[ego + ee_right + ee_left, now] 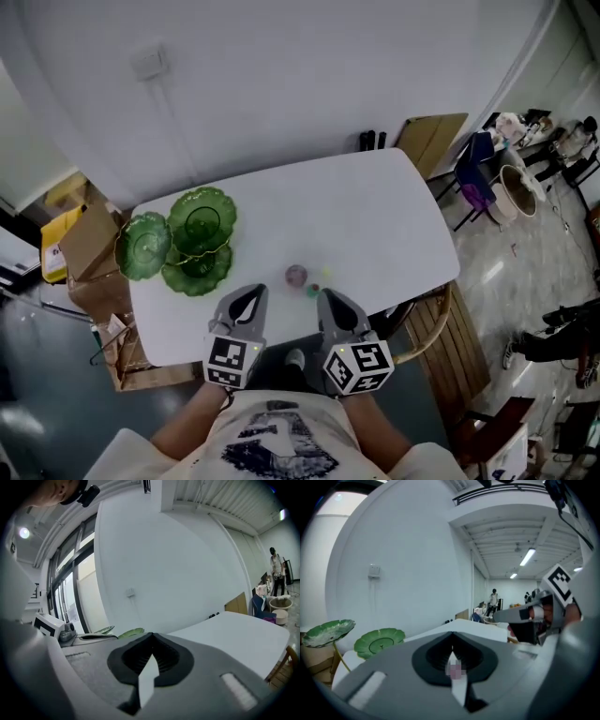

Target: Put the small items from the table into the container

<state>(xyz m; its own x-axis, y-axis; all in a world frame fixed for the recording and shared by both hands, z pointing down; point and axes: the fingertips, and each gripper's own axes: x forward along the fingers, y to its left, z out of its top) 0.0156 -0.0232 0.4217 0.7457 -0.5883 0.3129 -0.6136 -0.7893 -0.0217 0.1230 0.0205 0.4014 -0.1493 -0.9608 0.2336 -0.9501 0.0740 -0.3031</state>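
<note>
Two pairs of tongs hang over the near edge of the white table (394, 216). The left tongs (251, 294) and the right tongs (329, 300) are both pressed together, with nothing in them. Three small items lie just in front of the tips, between the two pairs: a purple ball (296, 275), a green bit (312, 290) and a yellow bit (326, 273). The green leaf dishes (201, 223), the container, stand ahead and off to the left of the left tongs.

To do this well, one pair should likely open wide first, come down over the ball and squeeze softly, since a round thing may roll away. The left tongs are nearer the dishes, so they look like the better pick.

The green and yellow bits are too small to tell what they are. Neither tongs camera shows the small items, because the tongs' own bodies block the table close by.
</note>
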